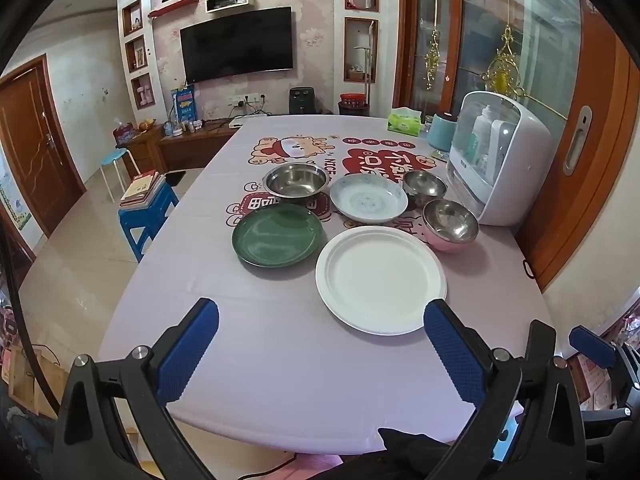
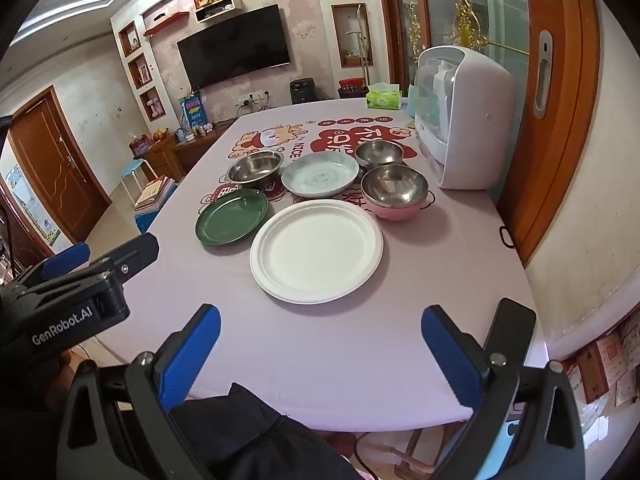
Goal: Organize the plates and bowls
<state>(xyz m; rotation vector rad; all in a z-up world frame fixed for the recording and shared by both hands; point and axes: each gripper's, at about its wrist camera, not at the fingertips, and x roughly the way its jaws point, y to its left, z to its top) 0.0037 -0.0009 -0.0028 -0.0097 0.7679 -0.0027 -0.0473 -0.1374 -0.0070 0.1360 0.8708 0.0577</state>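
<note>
On the lilac table lie a white plate [image 1: 380, 278] [image 2: 316, 250], a green plate [image 1: 277, 234] [image 2: 232, 216], a pale blue patterned plate [image 1: 368, 198] [image 2: 320, 174], a large steel bowl [image 1: 296, 182] [image 2: 255, 168], a small steel bowl [image 1: 424, 186] [image 2: 379, 152] and a pink-sided steel bowl [image 1: 451, 224] [image 2: 394, 190]. My left gripper [image 1: 320, 344] is open and empty above the near table edge, short of the white plate. My right gripper [image 2: 320, 344] is open and empty, also short of the white plate. The left gripper also shows in the right wrist view [image 2: 100, 256].
A white dish cabinet [image 1: 496, 156] [image 2: 460, 116] stands at the table's right side, with a teal jar [image 1: 440, 132] and a green tissue box [image 1: 404, 122] [image 2: 384, 98] behind it. A blue stool with books [image 1: 146, 204] stands left of the table. A wooden sliding door [image 2: 548, 112] is at the right.
</note>
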